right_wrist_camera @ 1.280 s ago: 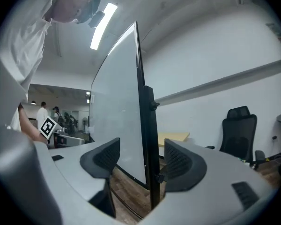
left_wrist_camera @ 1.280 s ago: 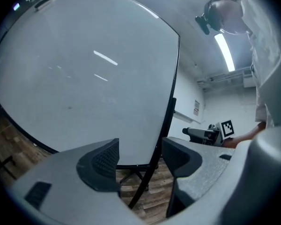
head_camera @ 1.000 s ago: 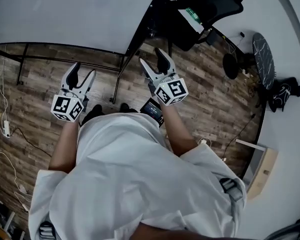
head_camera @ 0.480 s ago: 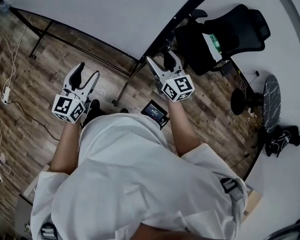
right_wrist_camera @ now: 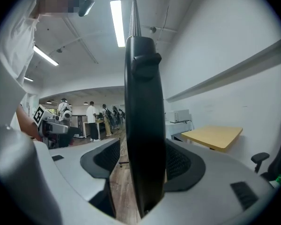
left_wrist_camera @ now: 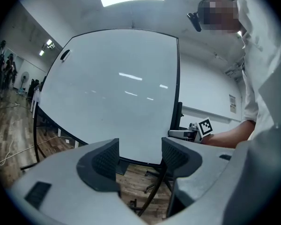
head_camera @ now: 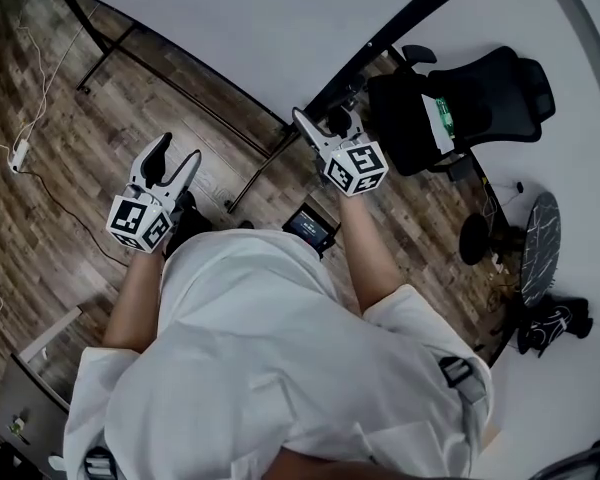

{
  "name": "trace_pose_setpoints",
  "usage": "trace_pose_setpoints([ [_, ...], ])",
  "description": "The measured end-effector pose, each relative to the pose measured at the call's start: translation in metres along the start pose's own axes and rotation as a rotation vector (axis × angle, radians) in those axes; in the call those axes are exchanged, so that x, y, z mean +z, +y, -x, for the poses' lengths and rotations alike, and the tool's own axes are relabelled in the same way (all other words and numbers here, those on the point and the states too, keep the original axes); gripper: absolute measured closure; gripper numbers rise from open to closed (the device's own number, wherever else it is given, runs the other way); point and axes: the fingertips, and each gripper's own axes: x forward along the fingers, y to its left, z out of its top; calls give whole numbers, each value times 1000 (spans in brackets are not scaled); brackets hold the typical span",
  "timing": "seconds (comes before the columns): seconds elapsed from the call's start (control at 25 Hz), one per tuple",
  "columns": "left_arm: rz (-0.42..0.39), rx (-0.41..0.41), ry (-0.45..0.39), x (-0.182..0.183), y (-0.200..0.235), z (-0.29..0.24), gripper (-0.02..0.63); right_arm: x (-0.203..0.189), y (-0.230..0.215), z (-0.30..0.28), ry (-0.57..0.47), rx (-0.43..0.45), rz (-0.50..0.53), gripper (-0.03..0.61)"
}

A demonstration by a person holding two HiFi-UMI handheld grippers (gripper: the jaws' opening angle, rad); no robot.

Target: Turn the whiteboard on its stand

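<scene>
The whiteboard (head_camera: 240, 28) is a big white panel in a black frame, filling the top of the head view and most of the left gripper view (left_wrist_camera: 117, 93). Its black stand legs (head_camera: 255, 173) rest on the wood floor. My right gripper (head_camera: 324, 120) is at the board's right-hand edge, jaws open. In the right gripper view the black frame edge (right_wrist_camera: 143, 102) stands upright between the pads, close to the right one, with a gap on the left. My left gripper (head_camera: 178, 150) hangs open over the floor, facing the board's face (left_wrist_camera: 139, 156) and holding nothing.
A black office chair (head_camera: 460, 98) stands just right of the board's edge. A cable and power strip (head_camera: 20, 153) lie on the floor at left. A round dark stool (head_camera: 540, 248) is at far right. People (right_wrist_camera: 91, 121) and a yellow desk (right_wrist_camera: 215, 136) are beyond.
The head view has swung, so the board's edge now runs steeper and the chair sits further right. The right gripper has stayed at the frame edge. The left gripper has barely moved.
</scene>
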Motion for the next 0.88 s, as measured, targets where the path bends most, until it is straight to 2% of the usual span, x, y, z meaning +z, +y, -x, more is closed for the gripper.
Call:
trace_pose_setpoints([
  [0.12, -2, 7, -4, -2, -2, 3, 345, -1, 1, -7, 18, 21, 16, 309],
  [0.4, -20, -15, 6, -5, -19, -5, 345, -1, -9, -8, 34, 9, 40, 404],
  [0.88, -26, -43, 17, -8, -31, -11, 346, -2, -8, -4, 8, 9, 51, 410],
])
